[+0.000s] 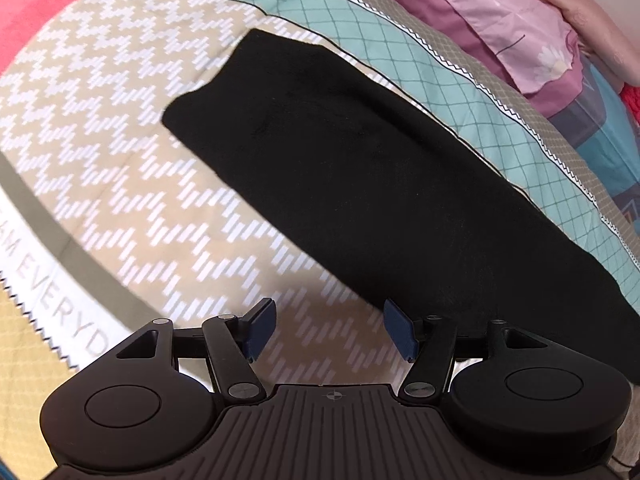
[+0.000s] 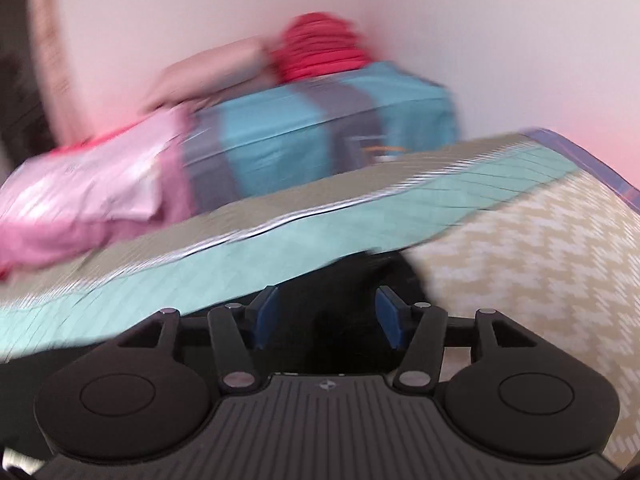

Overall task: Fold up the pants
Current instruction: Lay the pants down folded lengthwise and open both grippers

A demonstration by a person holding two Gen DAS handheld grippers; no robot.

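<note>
**Black pants on the bed: soft, floppy, grab them by the corners**

The pants (image 1: 360,184) look like a soft knit or fleece: matte black, no sheen, no visible stiffness. My guess is they're light and limp, so they'll sag and drag if lifted from one point. They probably won't slip, since the fabric looks a bit grippy against the bedspread (image 1: 120,128). Best bet is pinching two corners of one end at once, or an edge where the layers stack up.

Looks-wise: a long flat black strip, apparently already doubled over lengthwise, lying diagonally on the bed from far left to near right, across the tan zigzag print and along the teal band. The surface is mostly smooth, and details are hard to read in all that black.

The left gripper (image 1: 329,330) hangs over the bedspread just beside the near edge, jaws spread, nothing in them. The right gripper (image 2: 327,318) is also spread, with black cloth under the gap in a blurry view, but the pads aren't pressing on it.
</note>
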